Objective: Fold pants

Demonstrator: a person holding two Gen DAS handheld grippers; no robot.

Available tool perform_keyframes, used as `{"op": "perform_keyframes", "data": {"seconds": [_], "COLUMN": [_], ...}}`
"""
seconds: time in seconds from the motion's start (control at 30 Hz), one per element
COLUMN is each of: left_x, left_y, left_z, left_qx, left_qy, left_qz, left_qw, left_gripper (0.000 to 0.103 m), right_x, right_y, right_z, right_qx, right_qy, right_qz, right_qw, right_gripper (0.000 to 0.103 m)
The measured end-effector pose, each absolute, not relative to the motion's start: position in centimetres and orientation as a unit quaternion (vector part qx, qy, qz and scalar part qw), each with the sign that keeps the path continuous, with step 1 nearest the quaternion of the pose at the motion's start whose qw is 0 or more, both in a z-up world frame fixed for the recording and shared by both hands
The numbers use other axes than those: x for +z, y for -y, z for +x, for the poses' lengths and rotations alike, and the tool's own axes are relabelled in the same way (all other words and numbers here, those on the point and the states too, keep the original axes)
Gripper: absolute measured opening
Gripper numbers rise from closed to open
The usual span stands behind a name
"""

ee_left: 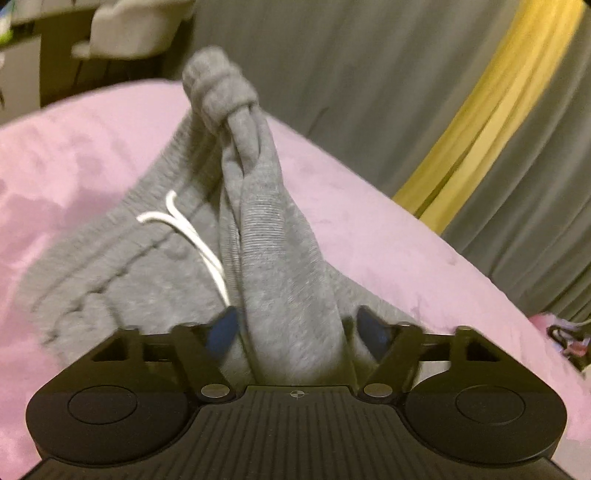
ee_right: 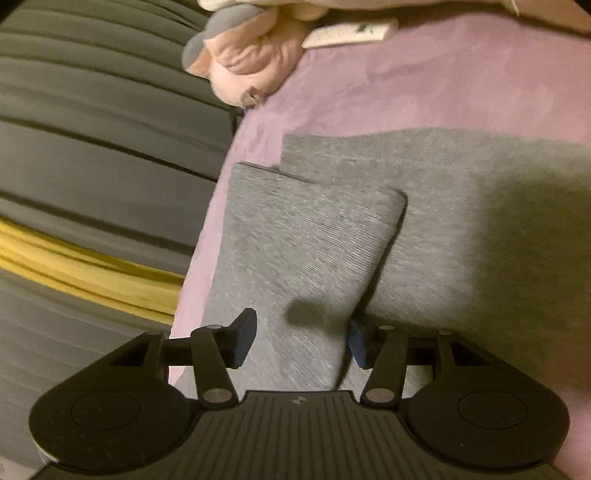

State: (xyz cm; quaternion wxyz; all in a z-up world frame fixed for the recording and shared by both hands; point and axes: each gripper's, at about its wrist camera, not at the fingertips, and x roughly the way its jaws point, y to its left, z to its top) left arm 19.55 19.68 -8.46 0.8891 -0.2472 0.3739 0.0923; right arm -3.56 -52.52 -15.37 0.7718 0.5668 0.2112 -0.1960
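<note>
Surroundings: a grey pleated curtain with a yellow band hangs just behind the bed; a pale chair stands beyond the far corner, blurred.
Bed clutter: a pink crumpled cloth and a white flat remote-like object lie at the far end in the right wrist view, well apart from the pants; what the white object is, I cannot say for sure.
Bed: covered by a pink blanket, soft and velvety, with faint dark rub marks.
Pants: grey pants of ribbed, heathered jersey lie on the blanket near the edge by the curtain.
Waistband: gathered and elasticated, with a white drawstring curling across it.
Bunched part: in the left wrist view a twisted roll of cloth rises in front of the lens and hides the bed behind it.
Leg ends: in the right wrist view one leg lies over the other, its hem square with a rounded corner.
Left tool: blue pads part-way spread, a thick fold of the pants between them; the cloth fills the gap, but blur hides whether the pads press on it.
Right tool: pads part-way spread, straddling the upper leg; the cloth lies flat, apparently not pinched.
</note>
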Motion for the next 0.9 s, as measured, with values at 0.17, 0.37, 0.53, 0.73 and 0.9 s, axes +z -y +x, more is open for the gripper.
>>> {"op": "perform_keyframes", "data": {"seconds": [0.17,0.37,0.53,0.73,0.9], "left_x": [-9.7,-9.8,-5.4,0.7,-4.3], "left_y": [-21.6,-22.1,-22.6,-25.2,-26.8], "left_z": [21.3,22.5,20.9,13.8,8.9], "left_qx": [0.108,0.106,0.080,0.009,0.033], "left_qy": [-0.397,-0.417,-0.363,-0.274,-0.329], "left_qz": [-0.308,-0.286,-0.308,-0.362,-0.352], "left_qw": [0.858,0.856,0.876,0.891,0.876], "left_gripper": [0.037,0.014,0.012,0.011,0.012], "right_x": [-14.9,-15.1,-11.9,-3.1,-3.1], "right_y": [51.6,51.6,51.2,52.1,52.4], "right_z": [-2.5,-1.4,0.4,-4.1,-9.6], "right_qx": [-0.195,-0.205,-0.208,-0.152,-0.186], "right_qy": [-0.212,-0.232,-0.241,-0.120,-0.110], "right_qz": [0.546,0.537,0.498,0.483,0.442], "right_qw": [0.787,0.785,0.806,0.854,0.871], "right_gripper": [0.007,0.013,0.005,0.005,0.005]}}
